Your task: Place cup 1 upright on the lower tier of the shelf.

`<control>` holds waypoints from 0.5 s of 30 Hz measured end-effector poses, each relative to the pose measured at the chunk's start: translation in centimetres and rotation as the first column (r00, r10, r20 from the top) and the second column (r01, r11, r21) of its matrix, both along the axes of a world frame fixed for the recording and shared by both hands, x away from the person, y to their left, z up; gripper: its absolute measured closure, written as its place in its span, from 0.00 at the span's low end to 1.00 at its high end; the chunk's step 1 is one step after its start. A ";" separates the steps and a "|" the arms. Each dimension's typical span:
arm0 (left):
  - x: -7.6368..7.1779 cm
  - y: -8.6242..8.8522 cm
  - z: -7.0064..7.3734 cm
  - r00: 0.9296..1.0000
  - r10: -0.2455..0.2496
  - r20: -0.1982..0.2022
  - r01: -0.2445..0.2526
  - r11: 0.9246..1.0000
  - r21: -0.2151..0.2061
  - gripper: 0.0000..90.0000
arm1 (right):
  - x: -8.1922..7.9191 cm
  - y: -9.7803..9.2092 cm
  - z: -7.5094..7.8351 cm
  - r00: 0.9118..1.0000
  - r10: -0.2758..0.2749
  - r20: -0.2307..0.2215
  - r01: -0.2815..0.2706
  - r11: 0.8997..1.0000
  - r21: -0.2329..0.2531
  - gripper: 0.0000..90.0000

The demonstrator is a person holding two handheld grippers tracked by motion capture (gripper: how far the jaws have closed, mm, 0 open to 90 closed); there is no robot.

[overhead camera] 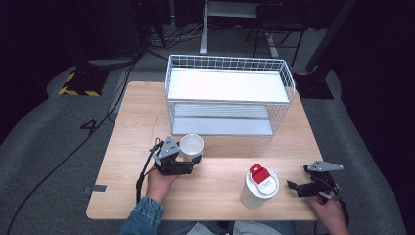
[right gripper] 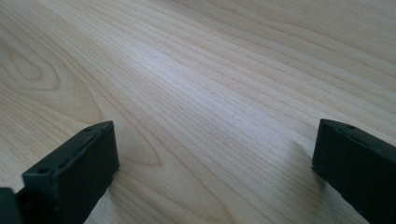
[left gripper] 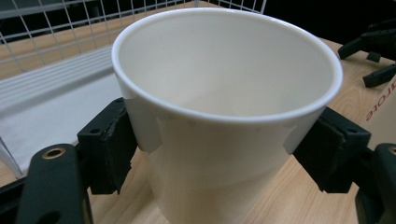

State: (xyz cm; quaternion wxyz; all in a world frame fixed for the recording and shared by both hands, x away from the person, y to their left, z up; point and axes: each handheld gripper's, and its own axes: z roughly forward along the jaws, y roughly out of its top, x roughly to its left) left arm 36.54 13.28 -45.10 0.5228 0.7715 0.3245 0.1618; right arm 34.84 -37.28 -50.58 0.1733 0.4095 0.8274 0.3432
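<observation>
A white paper cup (overhead camera: pixel 192 145) stands on the wooden table (overhead camera: pixel 147 117) in front of the wire rack. My left gripper (overhead camera: pixel 191 152) is shut on it; in the left gripper view both black pads (left gripper: pixel 108 144) press the sides of the cup (left gripper: pixel 224 70), which looks empty. A white canister with a red lid (overhead camera: pixel 259 185) stands near the front edge. To its right, my right gripper (overhead camera: pixel 299 177) is open, and in the right gripper view the right gripper (right gripper: pixel 215 154) has only bare wood between its jaws.
A white wire rack (overhead camera: pixel 230 93) with two shelves fills the back of the table, and its lower shelf (left gripper: pixel 56 88) lies just behind the cup. The canister's side (left gripper: pixel 384 109) and the other gripper (left gripper: pixel 373 56) show at the left gripper view's right edge.
</observation>
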 end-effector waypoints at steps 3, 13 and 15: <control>0.2 -0.2 0.4 1.000 -0.002 0.005 0.002 1.000 0.002 0.24 | 0.0 0.0 0.0 1.000 0.001 0.000 -0.001 1.000 0.001 0.00; 1.8 -1.2 2.2 1.000 -0.014 0.003 0.014 1.000 0.006 0.24 | 0.0 0.0 0.0 1.000 0.000 0.001 0.000 1.000 0.000 0.01; 2.0 -1.3 2.3 1.000 -0.015 0.004 0.015 1.000 0.011 0.24 | 0.0 0.0 0.0 1.000 0.000 0.001 0.000 1.000 0.000 0.01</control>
